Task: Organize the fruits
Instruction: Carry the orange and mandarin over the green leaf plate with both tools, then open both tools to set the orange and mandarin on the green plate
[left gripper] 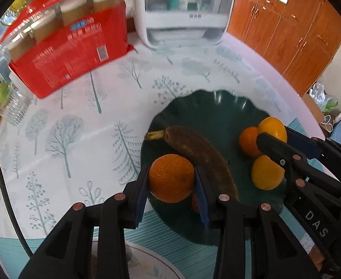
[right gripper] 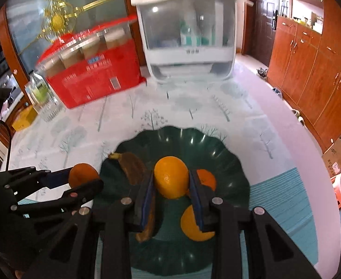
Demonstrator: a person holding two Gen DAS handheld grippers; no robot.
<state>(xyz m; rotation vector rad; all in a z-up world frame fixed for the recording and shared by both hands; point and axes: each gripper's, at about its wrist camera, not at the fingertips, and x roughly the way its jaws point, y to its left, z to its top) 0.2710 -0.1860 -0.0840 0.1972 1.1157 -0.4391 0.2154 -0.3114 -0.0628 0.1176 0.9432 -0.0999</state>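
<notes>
- Orange (left gripper: 171, 177) sits clamped in my left gripper (left gripper: 172, 186), over the plate's (left gripper: 217, 116) near rim.
- My right gripper (right gripper: 171, 183) grips a yellower fruit (right gripper: 171, 177), perhaps a lemon, above the plate's middle.
- Banana (left gripper: 200, 153) lies between the grippers.

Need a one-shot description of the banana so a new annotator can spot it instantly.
Find the dark green scalloped plate on the tree-print tablecloth, in front of the white appliance. The banana lies across the plate's left half, between the oranges. It is the only long, curved fruit there, its peel mostly brown, with a yellowish stem end towards the tablecloth.
</notes>
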